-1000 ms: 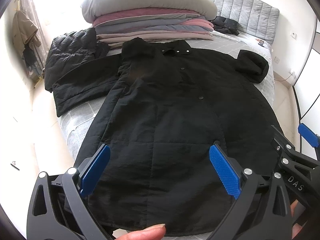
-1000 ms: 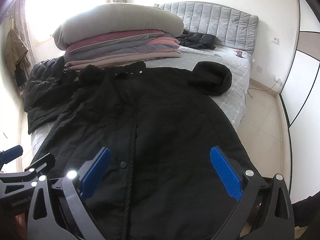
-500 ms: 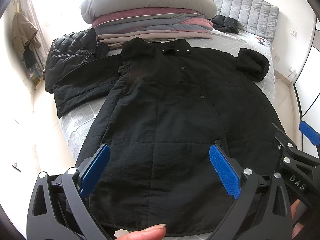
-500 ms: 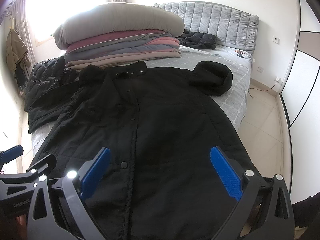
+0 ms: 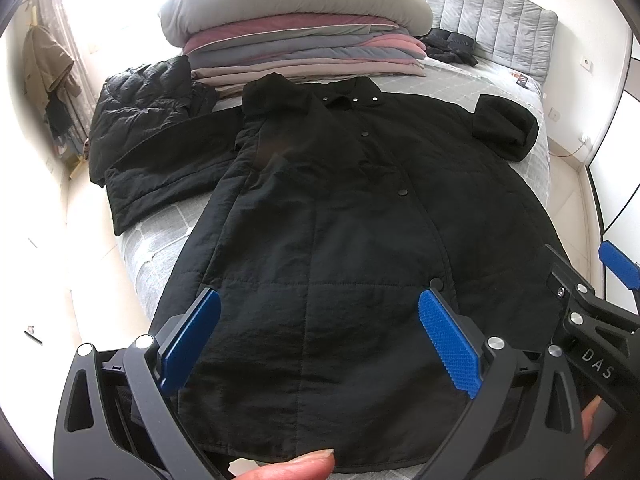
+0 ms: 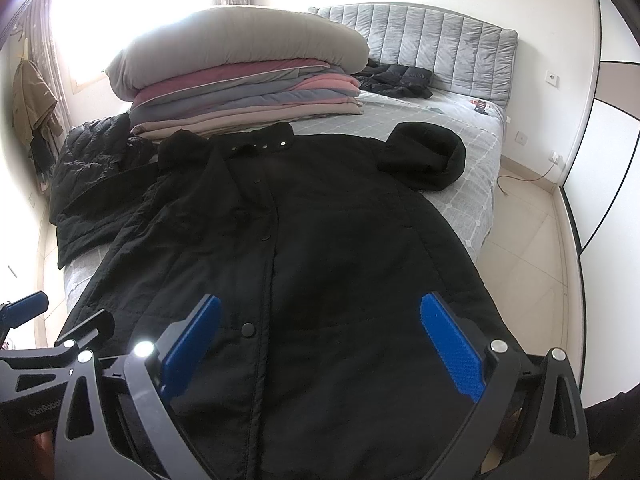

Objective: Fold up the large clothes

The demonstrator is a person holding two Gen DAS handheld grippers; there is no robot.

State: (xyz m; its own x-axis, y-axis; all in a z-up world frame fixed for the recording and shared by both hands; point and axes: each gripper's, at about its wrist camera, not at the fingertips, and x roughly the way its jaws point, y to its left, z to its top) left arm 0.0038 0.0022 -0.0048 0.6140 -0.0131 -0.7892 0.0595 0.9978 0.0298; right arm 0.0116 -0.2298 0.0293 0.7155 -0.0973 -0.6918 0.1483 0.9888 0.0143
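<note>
The letters "DAS" stand in white on the black body of the right gripper [image 5: 616, 264], at the lower right of the left wrist view. At the lower left of the right wrist view, the left gripper [image 6: 24, 308] has the pale word "GenRobot", cut off by another part.

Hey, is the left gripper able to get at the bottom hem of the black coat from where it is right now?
Probably yes. The left gripper is open just above the black coat, with the hem right below it and nothing lying on that edge. The right gripper is off to the side.
</note>
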